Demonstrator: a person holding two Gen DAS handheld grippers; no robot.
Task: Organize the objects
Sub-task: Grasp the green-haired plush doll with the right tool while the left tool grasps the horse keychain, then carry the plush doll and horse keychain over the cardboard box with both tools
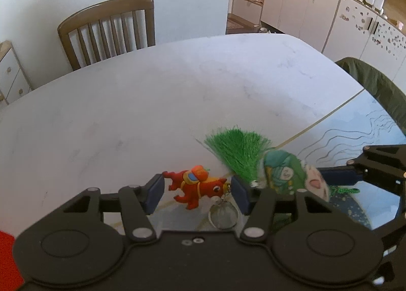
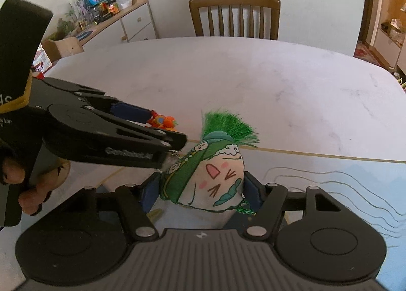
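Note:
A red toy horse keychain with a metal ring sits between the pads of my left gripper, which is shut on it at tail and nose. In the right wrist view the left gripper comes in from the left, the horse at its tips. My right gripper is shut on a plush charm with a cartoon face and a green tassel. The charm hangs just right of the left gripper, with the right gripper behind it.
Both grippers are over a white marble table, at the corner of a pale blue mat with wavy lines and a gold border. A wooden chair stands at the far side. A green garment hangs at the table's right edge. A hand holds the left gripper.

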